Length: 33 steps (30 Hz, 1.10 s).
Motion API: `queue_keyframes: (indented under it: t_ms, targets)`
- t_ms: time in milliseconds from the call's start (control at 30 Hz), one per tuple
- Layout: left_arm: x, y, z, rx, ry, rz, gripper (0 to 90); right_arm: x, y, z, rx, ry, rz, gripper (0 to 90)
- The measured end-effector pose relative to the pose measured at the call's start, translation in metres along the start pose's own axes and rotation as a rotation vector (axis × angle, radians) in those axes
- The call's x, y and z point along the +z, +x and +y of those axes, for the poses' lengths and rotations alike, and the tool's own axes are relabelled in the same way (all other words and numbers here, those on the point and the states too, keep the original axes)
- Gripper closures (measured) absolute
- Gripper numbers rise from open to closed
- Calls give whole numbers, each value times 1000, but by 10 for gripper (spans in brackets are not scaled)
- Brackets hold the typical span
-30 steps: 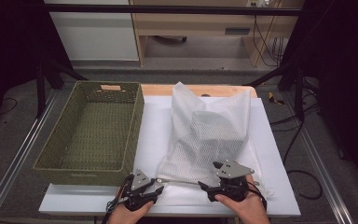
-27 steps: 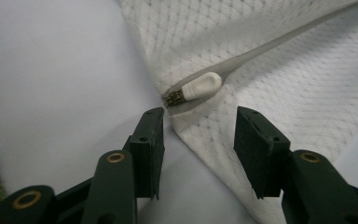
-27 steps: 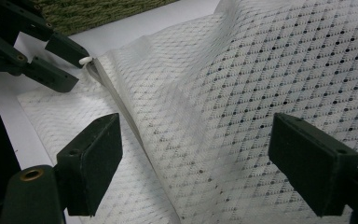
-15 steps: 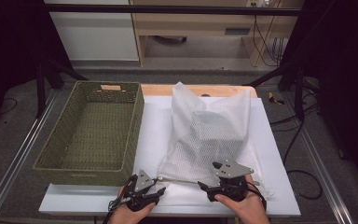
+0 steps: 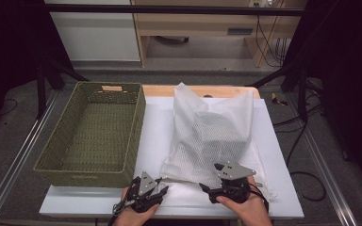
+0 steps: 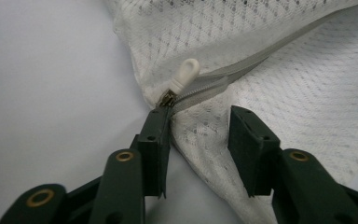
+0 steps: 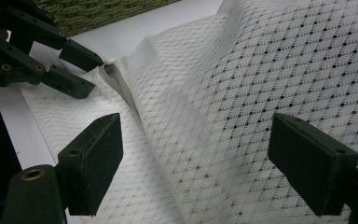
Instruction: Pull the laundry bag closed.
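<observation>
L gripper (image 6: pixel 200 140) jaws closing astride mesh bag (image 5: pixel 217 136) corner, near table edge

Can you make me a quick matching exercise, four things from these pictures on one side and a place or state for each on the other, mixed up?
Things:
1. basket
2. mesh bag
3. zipper pull
4. right hand-held gripper

Places or states:
A. jaws wide apart over the mesh fabric
B. white, at the bag's near left corner, by the left hand-held gripper
C. green, woven, on the left of the table
D. white, lying in the middle of the table with something bulky inside

Pairs: 1-C, 2-D, 3-B, 4-A
</observation>
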State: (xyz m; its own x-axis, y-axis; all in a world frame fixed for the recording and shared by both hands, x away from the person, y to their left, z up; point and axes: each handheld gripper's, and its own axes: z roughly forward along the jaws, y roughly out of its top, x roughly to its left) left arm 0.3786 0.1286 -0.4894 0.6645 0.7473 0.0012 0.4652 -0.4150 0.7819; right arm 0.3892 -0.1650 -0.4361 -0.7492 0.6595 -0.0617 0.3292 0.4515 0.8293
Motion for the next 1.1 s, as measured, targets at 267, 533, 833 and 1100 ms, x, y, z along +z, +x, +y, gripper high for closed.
queue_keyframes:
  t_ms: [267, 533, 833, 1100]
  targets:
    - [2, -3, -2, -3, -24, 42, 845, 0, 0, 0, 0, 1, -2, 180]
    - [-4, 0, -1, -56, -30, 25, 894, 0, 1, 1, -2, -2, -2, 182]
    - [-19, -1, 4, -47, -48, 24, 894, 4, 12, 10, -40, -5, 6, 218]
    - [-25, 2, 3, -58, -49, 27, 894, 12, 23, 25, -65, 9, 33, 296]
